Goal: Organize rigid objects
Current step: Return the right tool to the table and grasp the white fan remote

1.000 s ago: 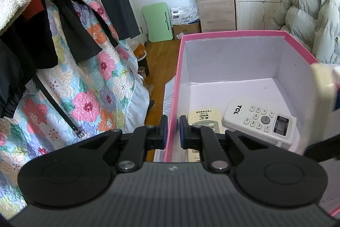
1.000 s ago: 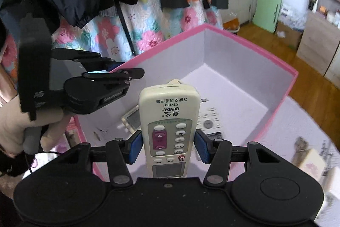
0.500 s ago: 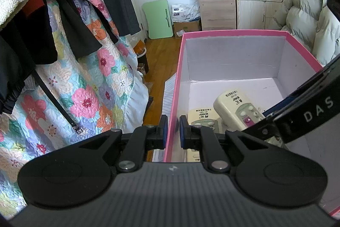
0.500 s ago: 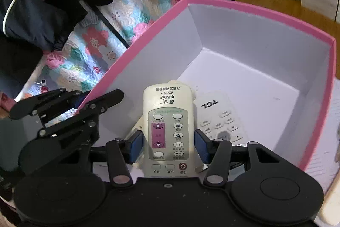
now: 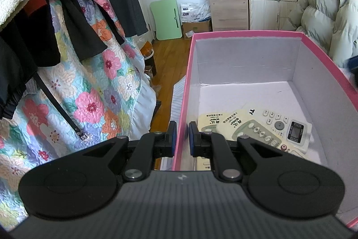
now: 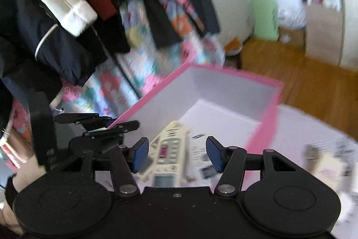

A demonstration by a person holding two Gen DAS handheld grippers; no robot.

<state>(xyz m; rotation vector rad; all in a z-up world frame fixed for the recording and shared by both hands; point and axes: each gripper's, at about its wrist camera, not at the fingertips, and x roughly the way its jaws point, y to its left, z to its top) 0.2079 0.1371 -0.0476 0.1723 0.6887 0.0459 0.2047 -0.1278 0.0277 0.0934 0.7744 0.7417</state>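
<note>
A pink box (image 5: pixel 246 34) with a pale inside holds three remotes. A cream remote with a purple panel (image 5: pixel 250 129) lies on top of a white TCL remote (image 5: pixel 284 124) and another cream remote (image 5: pixel 207 120). My left gripper (image 5: pixel 180 138) is shut on the box's left wall (image 5: pixel 184 104). In the blurred right wrist view my right gripper (image 6: pixel 176 152) is open and empty above the box (image 6: pixel 223 86), with the cream remote (image 6: pixel 170 147) lying below it. The left gripper (image 6: pixel 100 124) shows there, clamped on the box rim.
Dark coats (image 5: pixel 67 3) and a floral quilt (image 5: pixel 89 93) hang left of the box. A padded jacket (image 5: pixel 324 15) lies behind it on the right. Small items (image 6: pixel 324 162) lie on the white surface right of the box. Shelves and wooden floor (image 5: pixel 170 55) are beyond.
My right gripper opened and let go of the cream remote, which now lies in the box on the other remotes. The gripper has pulled back and up. My left gripper has kept its hold.
</note>
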